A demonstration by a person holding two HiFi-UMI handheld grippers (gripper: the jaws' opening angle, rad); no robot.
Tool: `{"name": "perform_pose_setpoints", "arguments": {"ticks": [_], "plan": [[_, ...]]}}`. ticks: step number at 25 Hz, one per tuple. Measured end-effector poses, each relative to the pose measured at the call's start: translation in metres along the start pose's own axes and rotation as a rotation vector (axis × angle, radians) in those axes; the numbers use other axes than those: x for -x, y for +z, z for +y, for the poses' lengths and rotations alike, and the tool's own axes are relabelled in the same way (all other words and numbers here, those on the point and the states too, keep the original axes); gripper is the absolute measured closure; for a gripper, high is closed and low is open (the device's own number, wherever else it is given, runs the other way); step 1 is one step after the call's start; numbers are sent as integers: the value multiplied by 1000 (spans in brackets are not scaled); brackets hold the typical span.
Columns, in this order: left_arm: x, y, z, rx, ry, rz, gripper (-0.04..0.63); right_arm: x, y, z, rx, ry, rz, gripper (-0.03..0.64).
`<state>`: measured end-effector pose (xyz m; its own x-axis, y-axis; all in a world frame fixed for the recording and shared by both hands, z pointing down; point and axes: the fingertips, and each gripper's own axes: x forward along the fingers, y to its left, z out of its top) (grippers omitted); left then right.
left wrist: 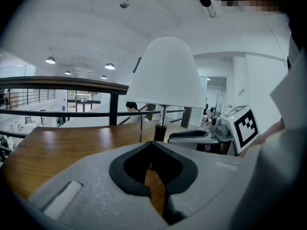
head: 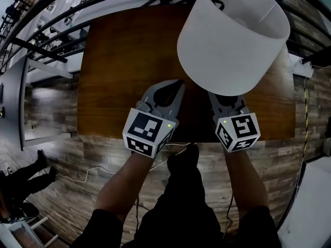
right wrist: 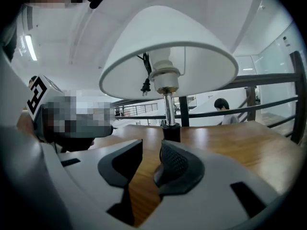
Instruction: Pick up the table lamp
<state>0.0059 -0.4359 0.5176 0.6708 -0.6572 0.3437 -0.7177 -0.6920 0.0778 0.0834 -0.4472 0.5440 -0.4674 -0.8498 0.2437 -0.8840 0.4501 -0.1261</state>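
The lamp (head: 232,40) stands on the far right part of the wood table (head: 129,61), its white shade (right wrist: 168,56) wide over a thin metal stem (right wrist: 169,107) that ends in a black collar (right wrist: 171,131). A black cord (left wrist: 140,123) runs down to the tabletop just left of the stem, and a plug (right wrist: 144,85) hangs inside the shade.

The left gripper (head: 177,86) is near the middle of the table's near edge, left of the lamp, pointing at the far side. In the left gripper view its dark pads (left wrist: 165,176) meet at the tips, so it is clenched with nothing in it; only bare wood shows through the gap behind the tips. The lamp rises ahead of it and slightly to the right.

The right gripper (head: 225,99) sits beside it on the right, its tips under the near rim of the shade. In the right gripper view the jaws stand apart, released, with bare tabletop between them. The collar stands just past the tips, close to the right pad (right wrist: 175,164); the pads do not press on it.

Each gripper carries a marker cube (head: 150,132) at its near end. A black railing (left wrist: 62,83) runs beyond the far side of the table.
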Motion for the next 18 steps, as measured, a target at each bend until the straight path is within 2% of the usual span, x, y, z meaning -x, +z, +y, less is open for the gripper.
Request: {"name": "perform_pose_setpoints", "arguments": {"ticks": [8, 14, 18], "plan": [[-12, -8, 9, 16, 18, 20, 589, -18, -4, -15, 28, -63, 22, 436], [-18, -15, 20, 23, 27, 36, 589, -27, -1, -21, 96, -120, -16, 435], [-19, -18, 18, 18, 25, 47, 589, -24, -4, -21, 88, -137, -16, 436]]}}
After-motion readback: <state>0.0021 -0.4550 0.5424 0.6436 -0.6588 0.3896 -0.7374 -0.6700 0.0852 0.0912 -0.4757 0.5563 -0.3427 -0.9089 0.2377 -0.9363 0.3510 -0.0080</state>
